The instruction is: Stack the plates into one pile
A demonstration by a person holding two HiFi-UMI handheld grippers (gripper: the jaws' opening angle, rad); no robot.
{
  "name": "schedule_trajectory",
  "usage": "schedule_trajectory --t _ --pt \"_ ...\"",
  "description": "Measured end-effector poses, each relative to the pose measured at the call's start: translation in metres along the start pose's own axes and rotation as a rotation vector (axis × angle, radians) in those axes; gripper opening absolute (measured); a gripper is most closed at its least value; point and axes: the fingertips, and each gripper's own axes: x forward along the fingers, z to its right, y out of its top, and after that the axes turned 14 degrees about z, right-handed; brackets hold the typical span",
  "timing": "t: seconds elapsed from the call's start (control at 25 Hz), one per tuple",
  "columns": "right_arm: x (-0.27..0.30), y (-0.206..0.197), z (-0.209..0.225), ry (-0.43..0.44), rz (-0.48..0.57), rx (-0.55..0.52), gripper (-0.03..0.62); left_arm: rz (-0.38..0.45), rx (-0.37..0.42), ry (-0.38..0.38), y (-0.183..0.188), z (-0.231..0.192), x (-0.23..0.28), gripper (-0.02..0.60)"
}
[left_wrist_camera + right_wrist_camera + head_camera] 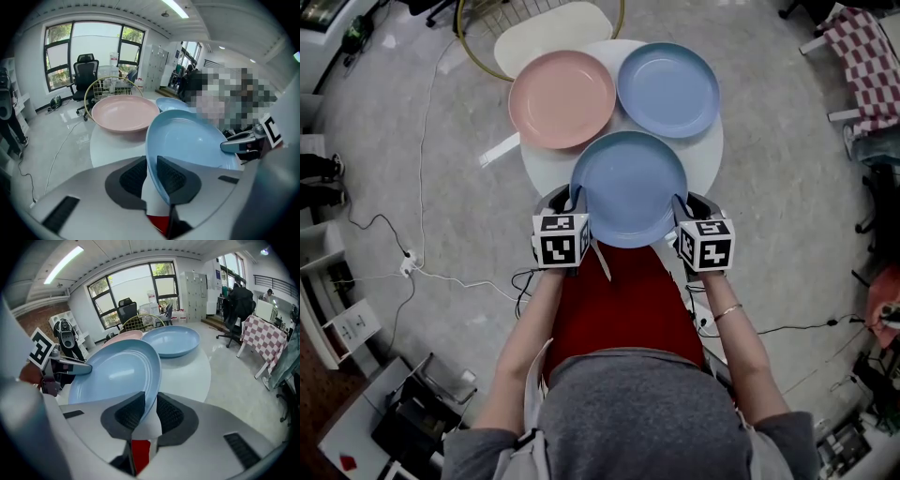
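Broadly, the round white table point(546, 169) lay ahead of both sets of jaws. The pink plate point(562, 98) and the far blue plate point(667, 89) rested on it side by side, well beyond the tips. The near blue plate point(628, 187) spanned the space between the two grippers, its opposite rims running into each one. The left gripper point(151, 176) was clamped on that plate's left rim and the right gripper point(146, 413) on its right rim, with ribbed pads point(171, 178) pressing either face of the thin edge. The plate looked stiff, smooth and probably light. Its lip was likely slippery, and it might break if dropped. Opposite rims, gripped evenly, seemed the sound hold.
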Motion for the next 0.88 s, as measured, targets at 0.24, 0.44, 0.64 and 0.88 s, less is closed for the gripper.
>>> schedule_trajectory --t 0.24,0.44,0.64,0.88 --pt "0.007 0.032 -0.016 0.065 0.059 -0.024 0.092 0.045 -0.005 0.048 0.025 -0.019 -0.009 0.075" --pt "0.031 0.061 -0.035 0.098 0.089 -0.04 0.092 0.082 0.005 0.094 0.049 -0.049 -0.014 0.075" --pt "0.059 0.09 -0.055 0.093 0.117 -0.023 0.087 0.117 0.002 0.123 0.073 -0.083 -0.013 0.075" --pt "0.088 0.123 -0.079 0.081 0.135 -0.036 0.086 0.147 -0.011 0.134 0.105 -0.127 0.001 0.075"
